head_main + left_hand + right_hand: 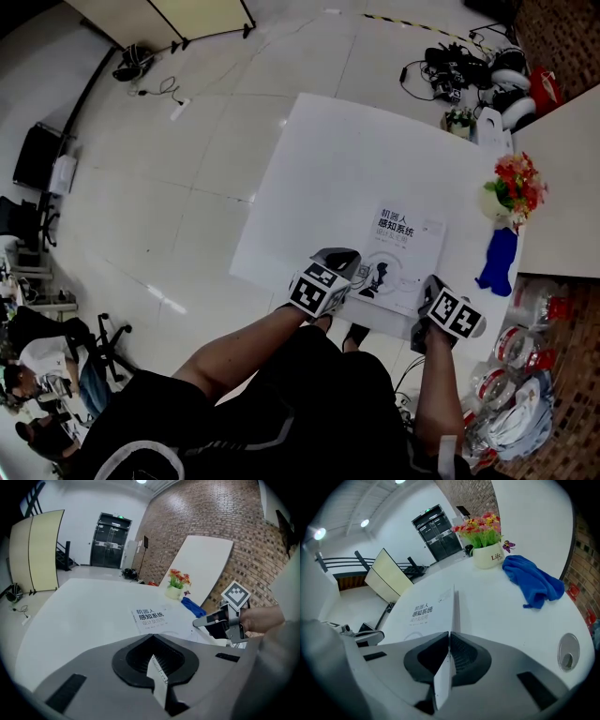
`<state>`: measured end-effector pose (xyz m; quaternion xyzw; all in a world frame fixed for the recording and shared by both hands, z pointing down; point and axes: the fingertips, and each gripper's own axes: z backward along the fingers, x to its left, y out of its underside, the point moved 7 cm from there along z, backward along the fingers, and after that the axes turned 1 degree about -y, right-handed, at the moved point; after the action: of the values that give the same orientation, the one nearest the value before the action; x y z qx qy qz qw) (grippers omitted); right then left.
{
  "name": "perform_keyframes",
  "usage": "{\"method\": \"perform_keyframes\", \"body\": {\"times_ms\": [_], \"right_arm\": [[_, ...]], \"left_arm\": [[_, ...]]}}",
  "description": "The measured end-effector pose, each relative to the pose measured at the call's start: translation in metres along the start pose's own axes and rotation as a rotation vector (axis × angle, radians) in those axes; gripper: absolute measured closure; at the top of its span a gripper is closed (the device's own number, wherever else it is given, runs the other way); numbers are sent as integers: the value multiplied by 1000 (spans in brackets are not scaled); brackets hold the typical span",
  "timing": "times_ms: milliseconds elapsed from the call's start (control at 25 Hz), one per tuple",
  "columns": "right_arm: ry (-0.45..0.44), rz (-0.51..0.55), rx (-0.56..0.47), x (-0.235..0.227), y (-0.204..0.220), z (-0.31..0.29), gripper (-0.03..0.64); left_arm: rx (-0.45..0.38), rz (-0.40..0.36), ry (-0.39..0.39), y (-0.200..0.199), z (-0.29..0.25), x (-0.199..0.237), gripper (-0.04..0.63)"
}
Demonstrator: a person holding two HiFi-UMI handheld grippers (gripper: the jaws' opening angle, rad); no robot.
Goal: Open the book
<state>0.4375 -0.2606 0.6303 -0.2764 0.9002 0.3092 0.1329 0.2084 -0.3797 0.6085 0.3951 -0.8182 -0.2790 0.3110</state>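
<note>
A closed white book (405, 251) with dark Chinese print on its cover lies flat on the white table (347, 159), near the front edge. My left gripper (349, 269) hovers at the book's near left corner, its jaws together and empty; in the left gripper view (153, 638) the book (150, 618) lies just ahead. My right gripper (432, 289) sits at the book's near right corner, jaws together. From the right gripper view (450, 633) the book's (423, 613) right edge runs straight ahead of the tips. I see nothing held between them.
A white pot of red flowers (511, 190) and a blue cloth (497, 261) lie at the table's right edge, beyond the book. A person's legs are below the table's front edge. Cables and gear (459, 70) lie on the floor at the far side.
</note>
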Motion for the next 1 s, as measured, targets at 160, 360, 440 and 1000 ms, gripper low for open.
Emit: {"method": "perform_keyframes", "body": {"times_ms": [160,360,440,1000], "right_arm": [[-96,-40,-36,16,-12,16,612],[-187,6,-72,49,-24,36,614],[-242,25,-84,68,-28,40,614],[-353,277,41,266,-13,-14,614]], "left_arm": [[-29,8,-24,-7,15,-1,592],[-96,41,-60,-16,40,-4,592],[-123,52,-79,-18,53,-2,592],[-318,74,-119,-28,161,101,592]]}}
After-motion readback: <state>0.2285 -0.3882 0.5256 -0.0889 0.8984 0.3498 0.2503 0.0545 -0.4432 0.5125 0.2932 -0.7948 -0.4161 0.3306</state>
